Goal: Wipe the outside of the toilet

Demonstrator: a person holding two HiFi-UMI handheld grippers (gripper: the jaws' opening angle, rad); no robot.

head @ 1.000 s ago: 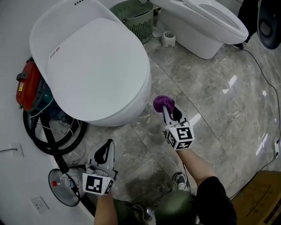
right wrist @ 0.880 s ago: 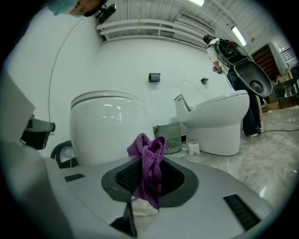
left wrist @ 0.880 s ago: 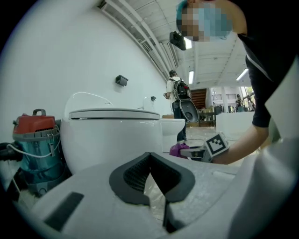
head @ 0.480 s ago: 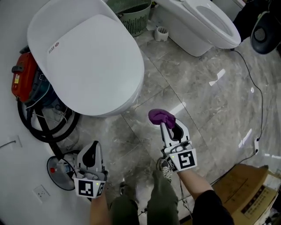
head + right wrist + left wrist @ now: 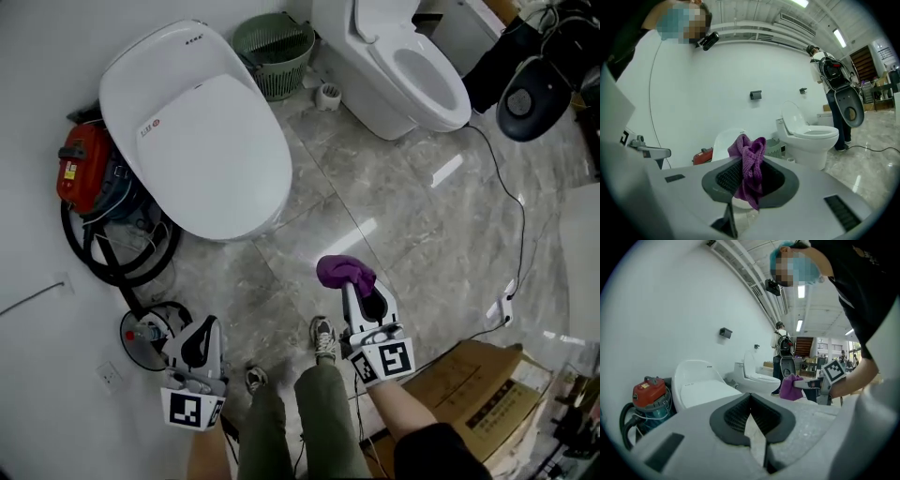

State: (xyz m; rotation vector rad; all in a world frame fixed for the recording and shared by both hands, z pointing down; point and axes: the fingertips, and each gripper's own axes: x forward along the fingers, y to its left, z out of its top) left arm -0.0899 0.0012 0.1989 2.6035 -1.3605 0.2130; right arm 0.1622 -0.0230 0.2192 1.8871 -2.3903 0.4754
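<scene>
The white toilet [image 5: 192,141] with its lid down stands at the upper left of the head view, against the wall. My right gripper [image 5: 357,287] is shut on a purple cloth [image 5: 344,273] and hangs over the marble floor, well to the right of the bowl and apart from it. In the right gripper view the cloth [image 5: 750,165] is bunched between the jaws, with the toilet [image 5: 723,139] behind it. My left gripper [image 5: 198,349] is low at the left, shut and holding nothing. Its jaws meet at the tips in the left gripper view [image 5: 751,397].
A red vacuum [image 5: 81,171] and its black hose [image 5: 111,257] lie left of the toilet. A green basket [image 5: 275,41] and a second, open toilet [image 5: 405,71] stand behind. A cardboard box [image 5: 487,405] sits at the lower right, and a cable [image 5: 512,208] crosses the floor. The person's shoes [image 5: 322,337] are below.
The view has pulled back and up, so the toilet looks smaller and farther. Both grippers have drawn away from the bowl toward the person. The cloth stays held.
</scene>
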